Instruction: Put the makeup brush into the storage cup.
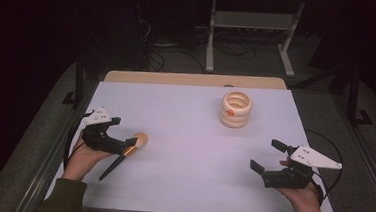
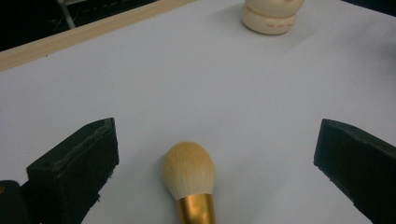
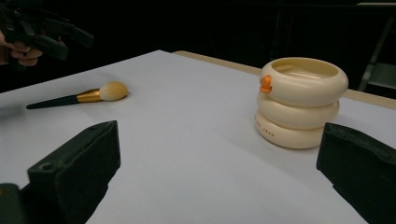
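L claw [image 2: 210, 158] wide open over brush [image 2: 189, 175], R claw [image 3: 219, 168] open, empty

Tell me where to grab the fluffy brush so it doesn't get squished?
Grab the makeup brush by its thin black handle, not the soft tuft. It lies flat on the white table, so come straight down from above with the fingers either side of the handle. The left gripper is already open above it and probably best placed.

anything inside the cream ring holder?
Nothing visible. The cream ring holder shows a pale inner wall below its open rim in the right gripper view; the high view looks partway down and the hollow looks empty. Its bottom is hidden by the walls.
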Demonstrator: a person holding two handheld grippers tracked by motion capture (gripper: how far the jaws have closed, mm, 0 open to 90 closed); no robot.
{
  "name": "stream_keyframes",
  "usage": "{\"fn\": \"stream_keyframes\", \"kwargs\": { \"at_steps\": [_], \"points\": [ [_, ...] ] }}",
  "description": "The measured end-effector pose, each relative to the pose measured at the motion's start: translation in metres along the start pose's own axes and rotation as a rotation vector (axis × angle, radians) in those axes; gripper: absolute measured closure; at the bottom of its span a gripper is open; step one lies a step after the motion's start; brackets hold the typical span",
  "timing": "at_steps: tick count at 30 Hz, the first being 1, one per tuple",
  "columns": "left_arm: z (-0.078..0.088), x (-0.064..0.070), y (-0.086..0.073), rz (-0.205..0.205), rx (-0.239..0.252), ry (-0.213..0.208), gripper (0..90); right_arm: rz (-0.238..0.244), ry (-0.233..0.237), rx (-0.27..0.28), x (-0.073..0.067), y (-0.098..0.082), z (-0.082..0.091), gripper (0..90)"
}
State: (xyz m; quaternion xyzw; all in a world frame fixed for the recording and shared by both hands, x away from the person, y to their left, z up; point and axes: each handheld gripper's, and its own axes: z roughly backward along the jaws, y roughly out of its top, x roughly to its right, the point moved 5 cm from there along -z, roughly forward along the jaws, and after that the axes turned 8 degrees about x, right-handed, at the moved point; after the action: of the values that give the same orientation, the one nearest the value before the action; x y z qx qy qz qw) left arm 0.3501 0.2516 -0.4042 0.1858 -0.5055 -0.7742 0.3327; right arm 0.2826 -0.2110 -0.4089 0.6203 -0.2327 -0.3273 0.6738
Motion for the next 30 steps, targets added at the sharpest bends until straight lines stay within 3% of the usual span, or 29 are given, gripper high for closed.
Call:
{"fn": "stream_keyframes", "kwargs": {
  "at_steps": [8, 19, 26, 27, 28, 30],
  "points": [
    [-0.003, 0.0, -0.004, -0.003, -0.054, 0.007, 0.0, 0.002, 0.0, 0.0, 0.0, 0.0, 0.0, 0.0],
    [-0.006, -0.001, -0.011, -0.049, -0.155, 0.013, 0.0, 0.0, 0.0, -0.001, 0.001, 0.0, 0.0, 0.0],
    [-0.008, 0.0, -0.015, -0.05, -0.208, 0.009, 5.9, -0.007, 0.0, -0.005, 0.001, -0.001, -0.001, 0.0],
    [-0.008, 0.001, -0.016, -0.034, -0.216, 0.012, 6.0, -0.007, 0.0, -0.006, 0.0, -0.001, -0.001, 0.0],
    [-0.009, 0.0, -0.017, -0.055, -0.235, 0.01, 6.3, -0.005, 0.0, -0.005, 0.001, -0.001, -0.001, 0.0],
    [-0.01, 0.001, -0.02, -0.032, -0.26, 0.019, 6.5, -0.005, 0.0, -0.004, 0.0, -0.001, -0.001, 0.0]
  ]
}}
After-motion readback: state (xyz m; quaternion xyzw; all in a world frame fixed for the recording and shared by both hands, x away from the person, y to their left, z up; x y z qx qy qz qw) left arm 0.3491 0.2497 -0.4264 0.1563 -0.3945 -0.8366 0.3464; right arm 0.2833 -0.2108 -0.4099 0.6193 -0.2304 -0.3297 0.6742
